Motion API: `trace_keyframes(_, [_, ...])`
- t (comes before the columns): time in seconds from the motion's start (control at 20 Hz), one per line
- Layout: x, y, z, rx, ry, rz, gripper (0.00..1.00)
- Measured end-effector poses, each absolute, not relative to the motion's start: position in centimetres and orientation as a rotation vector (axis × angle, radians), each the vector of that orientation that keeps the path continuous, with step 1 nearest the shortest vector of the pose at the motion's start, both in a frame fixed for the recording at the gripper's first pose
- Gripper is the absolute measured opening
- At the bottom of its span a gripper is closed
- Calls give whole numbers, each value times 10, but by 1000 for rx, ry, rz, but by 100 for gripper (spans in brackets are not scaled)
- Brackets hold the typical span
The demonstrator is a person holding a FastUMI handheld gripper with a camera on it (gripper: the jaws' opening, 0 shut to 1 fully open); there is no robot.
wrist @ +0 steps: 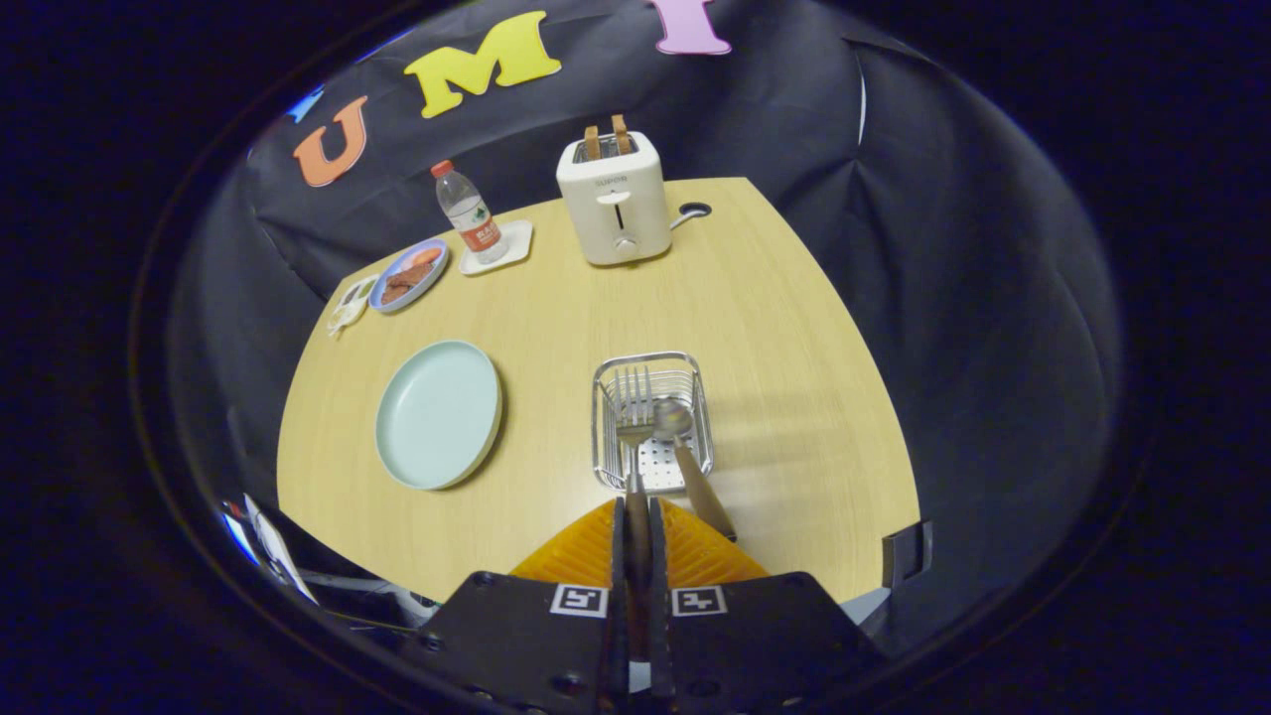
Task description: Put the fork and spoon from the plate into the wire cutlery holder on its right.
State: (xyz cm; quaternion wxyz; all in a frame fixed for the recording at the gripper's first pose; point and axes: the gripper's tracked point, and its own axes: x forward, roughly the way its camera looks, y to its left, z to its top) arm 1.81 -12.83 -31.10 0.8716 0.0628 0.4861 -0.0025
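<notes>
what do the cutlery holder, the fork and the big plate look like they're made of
Cutlery holder: shiny metal wire, thin silver bars over a perforated base. Fork, gripped between the fingers of the hand-held gripper: polished metal tines, with a darker, perhaps wooden handle. Plate: pale mint, smooth matte; ceramic or plastic, can't tell which.

Fork [634,422] is a metal one with a dark handle, pinched in the closed gripper [635,521], tines up over the wire cutlery holder [650,419]. Spoon [685,447] already sits in that square chrome basket, bowl inside, brown handle leaning out over the near rim. Pale blue plate [438,413] lies just left of it.
</notes>
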Motion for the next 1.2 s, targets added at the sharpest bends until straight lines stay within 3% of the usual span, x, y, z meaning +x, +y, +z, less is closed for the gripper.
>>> trace_keyframes(0.55, [35, -123, -287, 140, 974, -18, 12])
trace_keyframes(0.65, [35, -115, -280, 138, 953, -5, 22])
trace_keyframes(0.95, [37, -75, -223, 137, 822, 18, 31])
trace_keyframes(1.0, [38, -65, -208, 135, 787, 31, 39])
trace_keyframes(1.2, [34, -23, -153, 116, 651, 75, 53])
